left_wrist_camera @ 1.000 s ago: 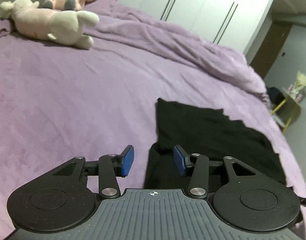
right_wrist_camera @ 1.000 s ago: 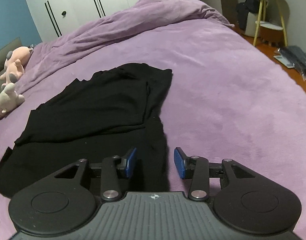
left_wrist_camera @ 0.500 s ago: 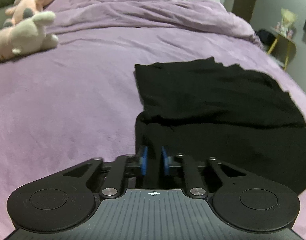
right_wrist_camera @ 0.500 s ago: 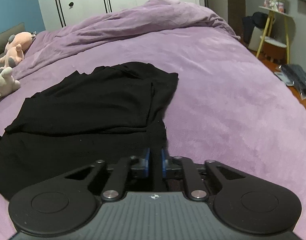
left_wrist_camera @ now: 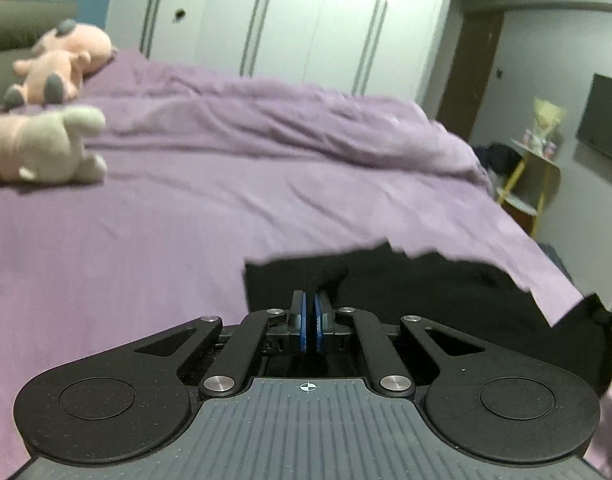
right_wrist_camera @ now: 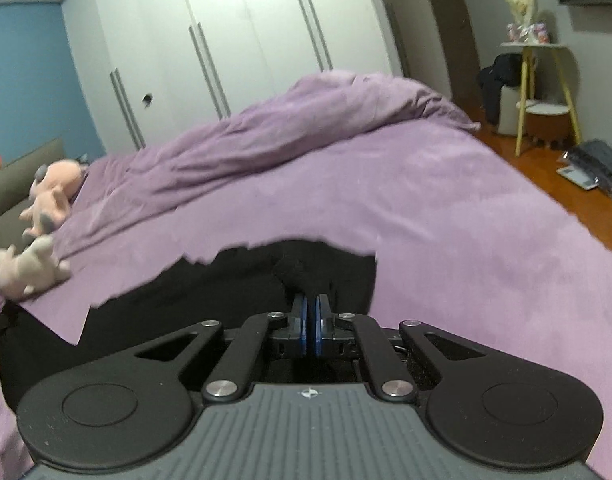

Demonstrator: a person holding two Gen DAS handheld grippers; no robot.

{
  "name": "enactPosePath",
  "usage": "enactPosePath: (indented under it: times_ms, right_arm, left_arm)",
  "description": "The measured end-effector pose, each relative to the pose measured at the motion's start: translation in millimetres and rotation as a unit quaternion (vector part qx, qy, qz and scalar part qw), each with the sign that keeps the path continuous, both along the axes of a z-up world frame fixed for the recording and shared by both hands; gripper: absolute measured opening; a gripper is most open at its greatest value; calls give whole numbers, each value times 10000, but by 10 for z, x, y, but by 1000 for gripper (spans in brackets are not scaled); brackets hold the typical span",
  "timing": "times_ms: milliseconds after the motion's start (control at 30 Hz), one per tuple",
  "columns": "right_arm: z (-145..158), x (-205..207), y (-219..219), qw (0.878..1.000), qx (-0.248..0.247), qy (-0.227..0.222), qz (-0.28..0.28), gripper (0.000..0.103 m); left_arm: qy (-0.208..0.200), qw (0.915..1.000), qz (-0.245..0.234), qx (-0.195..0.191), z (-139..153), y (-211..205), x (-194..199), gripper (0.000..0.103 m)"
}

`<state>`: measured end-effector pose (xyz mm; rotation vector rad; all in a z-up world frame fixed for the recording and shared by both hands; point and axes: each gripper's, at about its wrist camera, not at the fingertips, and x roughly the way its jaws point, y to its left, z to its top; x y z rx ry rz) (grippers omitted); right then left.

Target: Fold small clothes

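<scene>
A black garment [left_wrist_camera: 426, 280] lies on the purple bed cover, its near edge lifted off the bed. My left gripper [left_wrist_camera: 310, 300] is shut on a pinch of the black cloth at the garment's near left corner, and a bunch of fabric sticks up past the blue pads [left_wrist_camera: 302, 320]. In the right wrist view the same garment [right_wrist_camera: 225, 280] hangs from my right gripper [right_wrist_camera: 310, 302], which is shut on its near right corner. The other gripper shows as a dark tip at the frame edge in each view. Much of the garment is hidden behind the gripper bodies.
The purple bed cover [left_wrist_camera: 185, 216] stretches ahead, with a bunched duvet [left_wrist_camera: 306, 120] at the far side. Plush toys [left_wrist_camera: 37, 148] lie at the far left. White wardrobe doors [right_wrist_camera: 245, 40] stand behind the bed. A small yellow-legged side table [right_wrist_camera: 542, 96] stands on the wooden floor at right.
Both grippers went from open over the garment's near edge to shut on it. Both have since risen, lifting the near edge off the bed, and the views tilted up toward the wardrobe.
</scene>
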<state>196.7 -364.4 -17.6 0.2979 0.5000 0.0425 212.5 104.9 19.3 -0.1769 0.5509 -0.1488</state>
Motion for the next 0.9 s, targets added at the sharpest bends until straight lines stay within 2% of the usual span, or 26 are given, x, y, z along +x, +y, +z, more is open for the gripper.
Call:
enactPosePath:
  times_ms: [67,133,300,400,467,533,600,733,767,833,867,900]
  right_arm:
    - [-29,189,23,10000,-38,57,-53,3]
    - [-118,398,30,9995,-84,248,-146,3]
    - [-455,742,-16,9955,-18,935,-183,4]
    - [-548,776,-20,9942,-142,1056,-133,7]
    - [-574,784,-14,9940,-209,1070,-62,14]
    - [-608,791,-9,9937,-267,1090,15,15]
    - [-622,805,16,9937,-331,1071,63,15]
    - [-638,812,62,9932,-543,1027,114,13]
    - [-635,798,72,9933,-581,992,129,9]
    - [-610,772,90,9935,-653,926,129,5]
    - [-584,747,92,9939,-661,869,130,4]
    - [-549,719,89,9947,-649,786,130,4]
  left_arm:
    - [-83,9998,150,96,12,-22,181,6]
    - [29,9996,242,152,-61,-51,387,6]
    - [746,9964,335,212,-504,-77,783,6]
    - [931,9950,310,209,-703,-44,800,8]
    - [980,9948,270,98,-773,-8,758,21]
    - [1005,9948,149,-22,-807,19,732,33]
    - [1058,9943,47,-102,-839,25,717,36]
    - [1268,9919,-9,-26,-890,-25,775,34]
    - [1323,9912,-2,30,-904,-42,786,23]
    - [1307,9914,4,96,-914,-73,788,12]
    - [1268,9918,36,173,-900,-92,783,7]
    - [1215,9923,52,252,-876,-111,773,7]
